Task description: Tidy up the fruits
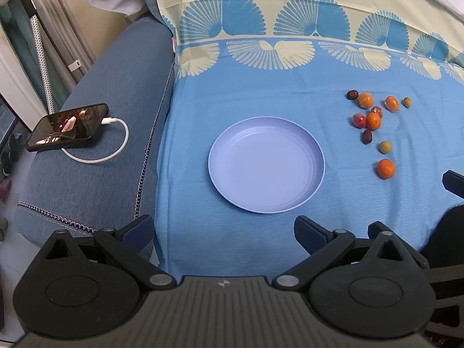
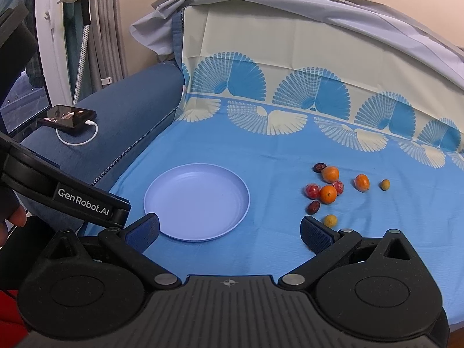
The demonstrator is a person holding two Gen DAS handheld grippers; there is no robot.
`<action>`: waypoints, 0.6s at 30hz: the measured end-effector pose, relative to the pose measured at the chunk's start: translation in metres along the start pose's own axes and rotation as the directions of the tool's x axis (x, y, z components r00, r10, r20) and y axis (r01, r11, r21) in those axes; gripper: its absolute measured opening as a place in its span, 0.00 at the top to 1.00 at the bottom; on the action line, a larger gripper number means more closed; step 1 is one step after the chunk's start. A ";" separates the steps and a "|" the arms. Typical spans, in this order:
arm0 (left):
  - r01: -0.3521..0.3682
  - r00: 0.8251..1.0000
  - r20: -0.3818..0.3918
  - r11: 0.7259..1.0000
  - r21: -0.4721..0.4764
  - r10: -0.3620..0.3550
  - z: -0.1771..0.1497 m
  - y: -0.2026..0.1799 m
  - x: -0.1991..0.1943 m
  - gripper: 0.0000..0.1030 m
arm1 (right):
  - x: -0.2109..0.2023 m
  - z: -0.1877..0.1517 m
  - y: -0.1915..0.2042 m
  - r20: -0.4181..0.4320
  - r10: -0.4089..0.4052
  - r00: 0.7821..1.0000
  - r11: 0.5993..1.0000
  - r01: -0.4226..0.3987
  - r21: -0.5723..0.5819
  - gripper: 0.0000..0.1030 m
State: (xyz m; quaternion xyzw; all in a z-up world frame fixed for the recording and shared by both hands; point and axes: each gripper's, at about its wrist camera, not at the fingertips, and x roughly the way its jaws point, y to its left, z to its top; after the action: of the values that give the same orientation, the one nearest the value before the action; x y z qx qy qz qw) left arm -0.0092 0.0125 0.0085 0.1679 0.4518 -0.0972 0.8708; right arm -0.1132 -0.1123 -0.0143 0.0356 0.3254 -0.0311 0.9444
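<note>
An empty lilac plate (image 1: 223, 179) (image 2: 153, 203) lies on the blue patterned cloth. To its right sits a loose group of small fruits: several oranges (image 1: 385, 168) (image 2: 328, 194), red wrapped fruits (image 1: 359, 120) (image 2: 312, 190), dark dates (image 1: 367, 136) (image 2: 313, 207) and greenish-yellow fruits (image 1: 385, 147) (image 2: 330, 220). My left gripper (image 1: 224, 232) is open and empty, hovering just in front of the plate. My right gripper (image 2: 230, 230) is open and empty, in front of the plate and the fruits; one orange is hidden behind its right finger.
A phone (image 1: 68, 127) (image 2: 67, 116) on a white charging cable (image 1: 116, 145) lies on the blue sofa arm at left. The cloth runs up the sofa back behind. The other gripper's body (image 2: 58, 185) shows at the left of the right wrist view.
</note>
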 end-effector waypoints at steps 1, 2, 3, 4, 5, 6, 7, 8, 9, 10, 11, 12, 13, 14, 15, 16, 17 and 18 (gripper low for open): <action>0.001 1.000 0.000 1.000 0.000 -0.001 0.000 0.000 0.000 0.00 | 0.000 0.000 0.000 -0.001 0.000 1.000 1.000 0.000 0.000 0.00; 0.001 1.000 -0.001 1.000 0.000 -0.001 0.000 0.000 0.000 0.00 | 0.000 0.000 0.000 -0.002 0.000 1.000 1.000 0.000 0.000 0.00; 0.001 1.000 -0.002 1.000 -0.001 -0.001 0.000 0.001 0.001 0.00 | 0.000 -0.001 0.001 -0.003 0.000 1.000 1.000 0.000 0.000 0.00; 0.001 1.000 -0.001 1.000 -0.002 -0.001 0.000 0.002 0.001 0.00 | 0.000 -0.001 0.001 -0.003 0.000 1.000 1.000 0.000 -0.001 0.00; 0.001 1.000 -0.002 1.000 -0.002 -0.001 -0.001 0.002 0.001 0.00 | 0.000 -0.001 0.001 -0.004 0.001 1.000 1.000 -0.001 -0.002 0.00; 0.002 1.000 -0.003 1.000 -0.004 -0.002 -0.001 0.002 0.001 0.00 | 0.000 0.000 0.001 -0.006 0.001 1.000 1.000 -0.001 -0.003 0.00; 0.003 1.000 -0.001 1.000 -0.005 -0.003 -0.001 0.002 0.001 0.00 | 0.001 0.000 0.001 -0.006 0.002 1.000 1.000 -0.002 -0.004 0.00; 0.004 1.000 0.001 1.000 -0.005 -0.004 -0.002 0.002 0.001 0.00 | 0.001 0.000 0.001 -0.006 0.002 1.000 1.000 -0.002 -0.005 0.00; 0.003 1.000 0.003 1.000 -0.004 -0.003 -0.002 0.002 0.001 0.00 | 0.000 0.000 0.001 -0.006 0.002 1.000 1.000 -0.002 -0.005 0.00; 0.003 1.000 0.004 1.000 -0.004 -0.003 -0.003 0.002 0.000 0.00 | 0.000 0.000 0.001 -0.006 0.001 1.000 1.000 -0.001 -0.005 0.00; 0.003 1.000 0.005 1.000 -0.005 -0.003 -0.003 0.002 0.000 0.00 | 0.001 0.000 0.001 -0.005 0.001 1.000 1.000 -0.001 -0.005 0.00; 0.004 1.000 0.006 1.000 -0.007 -0.004 -0.003 0.002 0.000 0.00 | 0.000 0.000 0.001 -0.005 0.001 1.000 1.000 -0.001 -0.005 0.00; 0.005 1.000 0.007 1.000 -0.009 -0.005 -0.003 0.002 0.000 0.00 | 0.001 0.000 0.002 -0.005 0.001 1.000 1.000 -0.001 -0.005 0.00; 0.005 1.000 0.008 1.000 -0.013 -0.005 -0.004 0.002 0.000 0.00 | 0.001 0.000 0.002 -0.005 0.000 1.000 1.000 0.000 -0.006 0.00; 0.005 1.000 0.008 1.000 -0.016 -0.005 -0.005 0.003 0.000 0.00 | 0.001 0.000 0.002 -0.005 0.000 1.000 1.000 0.000 -0.006 0.00; 0.005 1.000 0.009 1.000 -0.019 -0.005 -0.005 0.003 0.000 0.00 | 0.001 0.000 0.002 -0.006 0.000 1.000 1.000 0.000 -0.008 0.00; 0.006 1.000 0.009 1.000 -0.021 -0.006 -0.006 0.004 0.000 0.00 | 0.001 0.000 0.003 -0.007 -0.001 1.000 1.000 0.001 -0.010 0.00; 0.007 1.000 0.007 1.000 -0.022 -0.006 -0.006 0.004 0.000 0.00 | 0.001 0.000 0.003 -0.007 -0.002 1.000 1.000 0.002 -0.012 0.00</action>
State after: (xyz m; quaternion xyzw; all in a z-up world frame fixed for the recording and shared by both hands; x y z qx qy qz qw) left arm -0.0120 0.0188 0.0059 0.1563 0.4502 -0.0955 0.8739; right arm -0.1120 -0.1094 -0.0153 0.0298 0.3288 -0.0298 0.9435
